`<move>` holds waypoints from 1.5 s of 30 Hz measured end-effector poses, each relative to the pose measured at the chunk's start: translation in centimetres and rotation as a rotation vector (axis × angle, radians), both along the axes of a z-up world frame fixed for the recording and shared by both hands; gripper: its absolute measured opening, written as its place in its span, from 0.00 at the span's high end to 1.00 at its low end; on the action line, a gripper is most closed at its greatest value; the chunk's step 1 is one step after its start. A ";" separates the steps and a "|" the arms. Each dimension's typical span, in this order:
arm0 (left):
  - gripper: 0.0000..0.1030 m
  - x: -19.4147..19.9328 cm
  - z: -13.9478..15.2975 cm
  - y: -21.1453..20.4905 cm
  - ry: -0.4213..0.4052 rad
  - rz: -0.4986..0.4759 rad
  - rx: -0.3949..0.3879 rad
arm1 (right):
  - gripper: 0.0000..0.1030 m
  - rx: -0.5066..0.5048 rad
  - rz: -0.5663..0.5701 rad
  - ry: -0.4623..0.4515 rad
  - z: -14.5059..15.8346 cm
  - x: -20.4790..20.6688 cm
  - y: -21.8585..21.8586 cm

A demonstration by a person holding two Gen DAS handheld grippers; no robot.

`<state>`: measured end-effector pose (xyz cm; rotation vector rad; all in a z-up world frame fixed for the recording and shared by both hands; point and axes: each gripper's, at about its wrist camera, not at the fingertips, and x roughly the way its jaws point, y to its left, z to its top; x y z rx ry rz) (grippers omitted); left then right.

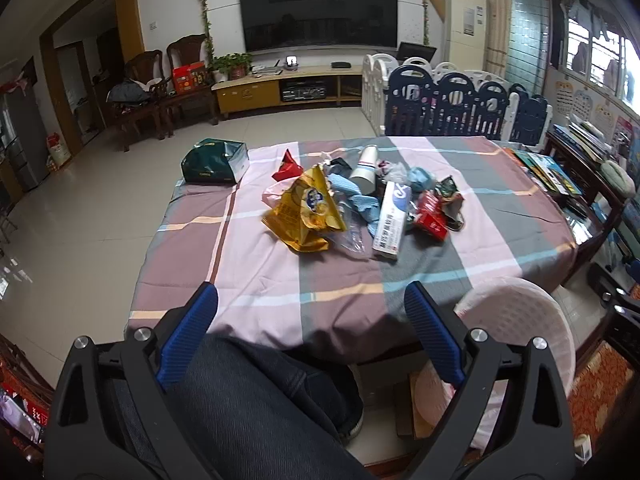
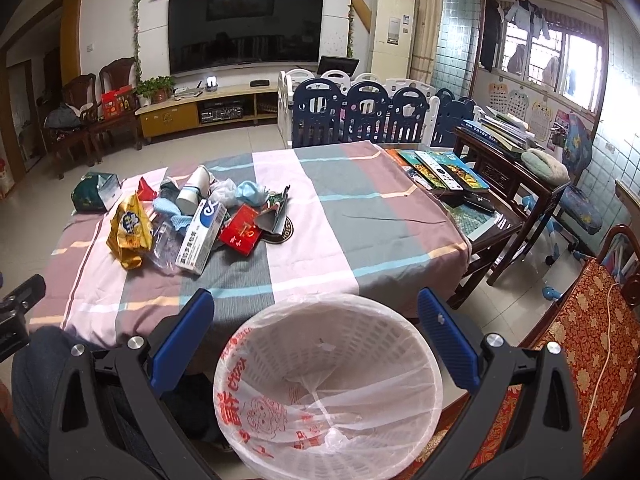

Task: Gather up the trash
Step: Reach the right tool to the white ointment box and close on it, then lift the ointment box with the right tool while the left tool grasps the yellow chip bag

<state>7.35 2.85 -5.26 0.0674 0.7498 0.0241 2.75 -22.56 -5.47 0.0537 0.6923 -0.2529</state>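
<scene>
— Trash (image 1: 360,204) lies in a heap near the middle of the table (image 1: 500,216), on the checked cloth: a yellow snack bag (image 1: 306,208), a white toothpaste box (image 1: 390,220), a red packet (image 1: 432,216), a white cup (image 1: 365,174) on its side, some blue cloth bits.

— And the bin?

— The white bin (image 2: 328,380), lined with a printed plastic bag, stands on the floor at the table's near edge, well apart from the heap. It looks empty but for the liner.

— What about the grippers?

— The left gripper (image 1: 311,320) hangs over the person's knee (image 1: 256,400) just short of the table edge, jaws spread wide with nothing between them. The right gripper (image 2: 316,328) is spread wide too, above the bin's rim, holding nothing.

— Anything else on the table?

— A green box (image 1: 214,160) at the far left corner, apart from the heap.
</scene>
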 end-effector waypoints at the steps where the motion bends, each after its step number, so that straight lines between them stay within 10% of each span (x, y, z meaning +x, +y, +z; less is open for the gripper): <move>1: 0.09 0.8 -0.4 0.2 0.001 0.034 0.010 | 0.03 0.011 0.012 -0.002 -0.1 0.5 0.0; 8: 0.10 7.1 -5.0 3.5 0.129 0.194 -0.160 | 0.13 0.170 0.097 0.046 -3.6 6.7 0.8; 12: 0.13 9.7 -7.4 4.5 0.143 0.247 -0.153 | 0.32 0.256 0.171 0.094 -6.4 11.7 2.8; 19: 0.13 14.1 -12.4 6.4 0.127 0.357 -0.006 | 0.33 0.312 0.237 0.187 -10.4 19.5 7.5; 27: 0.14 15.4 -14.3 10.4 0.209 0.448 -0.130 | 0.33 0.316 0.193 0.317 -15.8 25.8 10.9; 31: 0.13 15.5 -14.3 9.8 0.193 0.418 -0.112 | 0.49 0.289 0.195 0.341 -16.8 26.6 11.6; 45: 0.13 14.8 -13.9 9.8 0.184 0.428 -0.119 | 0.60 0.321 0.207 0.317 -15.7 19.2 9.4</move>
